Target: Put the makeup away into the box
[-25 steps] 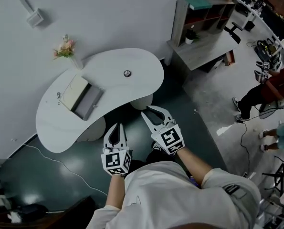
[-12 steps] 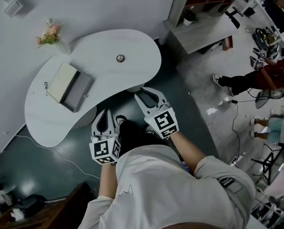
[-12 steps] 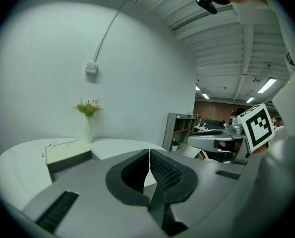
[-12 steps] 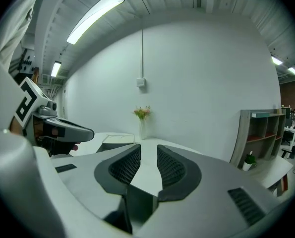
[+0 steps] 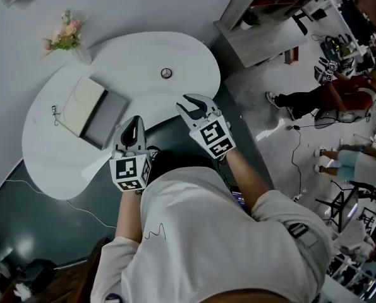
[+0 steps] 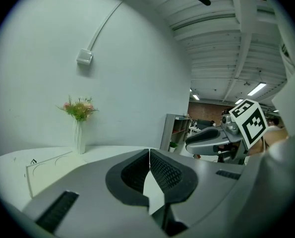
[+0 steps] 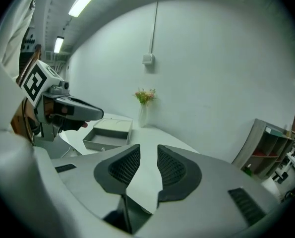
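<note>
A white kidney-shaped table [image 5: 188,49] carries an open box [image 5: 105,120] with its cream lid [image 5: 80,103] folded back beside the grey tray. A small round dark-rimmed item [image 5: 166,73] lies alone near the table's middle. My left gripper [image 5: 133,122] hovers over the near table edge, just right of the box, shut with nothing in it [image 6: 149,150]. My right gripper [image 5: 194,101] is at the near edge below the round item. Its jaws are opening with only bare table between them [image 7: 148,146]. In the right gripper view the box [image 7: 110,133] lies ahead to the left.
A vase of flowers [image 5: 67,40] stands at the table's far left by the wall. A grey shelf unit and desk [image 5: 270,17] stand to the right. People [image 5: 327,100] sit farther right. Dark floor [image 5: 61,226] lies beneath me, with a cable on it.
Both grippers have moved forward from over the dark floor to the table's near edge. The right jaws have spread wider. The left jaws stay together.
</note>
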A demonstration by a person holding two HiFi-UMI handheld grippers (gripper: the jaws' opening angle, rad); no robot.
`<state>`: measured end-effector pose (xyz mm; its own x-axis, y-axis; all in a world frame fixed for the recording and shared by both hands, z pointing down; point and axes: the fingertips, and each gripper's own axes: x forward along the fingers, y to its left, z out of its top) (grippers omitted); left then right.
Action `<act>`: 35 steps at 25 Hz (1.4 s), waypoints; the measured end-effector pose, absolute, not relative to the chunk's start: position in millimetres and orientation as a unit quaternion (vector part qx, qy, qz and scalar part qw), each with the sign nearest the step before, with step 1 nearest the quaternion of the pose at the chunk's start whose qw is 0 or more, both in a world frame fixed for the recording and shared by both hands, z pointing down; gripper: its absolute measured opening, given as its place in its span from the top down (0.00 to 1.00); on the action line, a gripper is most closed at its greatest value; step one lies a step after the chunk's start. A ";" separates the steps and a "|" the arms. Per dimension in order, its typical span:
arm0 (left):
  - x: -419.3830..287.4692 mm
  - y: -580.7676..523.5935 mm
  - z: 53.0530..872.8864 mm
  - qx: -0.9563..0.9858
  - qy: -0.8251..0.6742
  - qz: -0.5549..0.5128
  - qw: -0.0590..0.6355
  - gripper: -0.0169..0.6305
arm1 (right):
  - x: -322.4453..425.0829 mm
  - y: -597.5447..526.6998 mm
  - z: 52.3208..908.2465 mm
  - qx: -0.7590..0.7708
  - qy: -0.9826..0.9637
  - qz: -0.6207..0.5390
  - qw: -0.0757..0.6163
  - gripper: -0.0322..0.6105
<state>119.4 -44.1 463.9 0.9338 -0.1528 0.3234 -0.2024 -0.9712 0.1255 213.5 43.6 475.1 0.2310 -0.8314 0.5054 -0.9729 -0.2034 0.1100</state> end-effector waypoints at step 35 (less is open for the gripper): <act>137.2 -143.7 548.1 0.878 -0.354 0.256 0.195 0.94 | 350.8 -69.2 667.7 0.468 -0.705 0.235 0.479 0.63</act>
<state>137.2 -143.7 548.1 0.6186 -0.5224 0.5869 -0.7216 -0.6732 0.1612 350.8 -69.2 667.7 -0.1037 -0.4346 0.8947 -0.8841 0.4523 0.1172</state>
